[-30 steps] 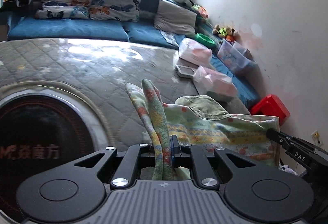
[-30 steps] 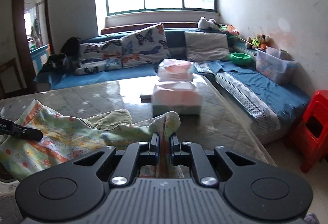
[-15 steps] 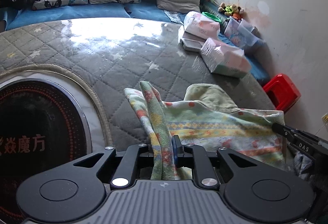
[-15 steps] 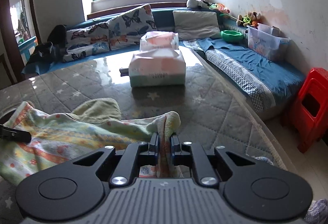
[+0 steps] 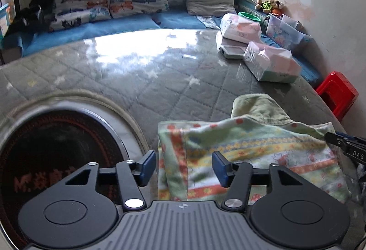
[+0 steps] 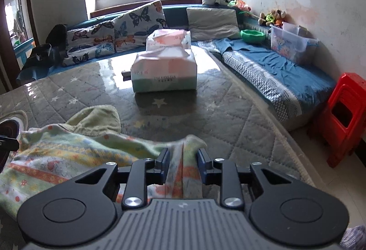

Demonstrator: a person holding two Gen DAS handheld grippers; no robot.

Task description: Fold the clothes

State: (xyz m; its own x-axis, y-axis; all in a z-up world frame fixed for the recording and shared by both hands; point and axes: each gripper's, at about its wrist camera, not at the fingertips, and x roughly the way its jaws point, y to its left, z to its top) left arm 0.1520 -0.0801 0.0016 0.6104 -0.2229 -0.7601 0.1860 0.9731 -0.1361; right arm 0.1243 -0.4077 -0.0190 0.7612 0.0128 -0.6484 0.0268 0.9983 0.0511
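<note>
Grey quilted desk (image 5: pixel 173 80) fills both views, blue sofa with butterfly cushions (image 6: pixel 114 32) behind it, two wrapped tissue packs (image 6: pixel 164 73) further up the quilt and a red stool (image 6: pixel 343 117) off to the right. Patterned garment (image 5: pixel 251 154) lies mostly flat on the near edge of the desk, green hood or sleeve part (image 5: pixel 256 106) sticking out at the far side. Left gripper (image 5: pixel 184 166) has its jaws spread wide, holding nothing, the garment's left edge lying loose between the blue pads. Right gripper (image 6: pixel 183 163) has jaws partly apart with a bunched corner of cloth standing between them; hard to say if the pads touch it at all, looks like a release. Progress: garment looks laid out with maybe one fold in, layers unclear from this angle. Left to do: regrip, fold it over again to a compact shape, tuck the green part in
</note>
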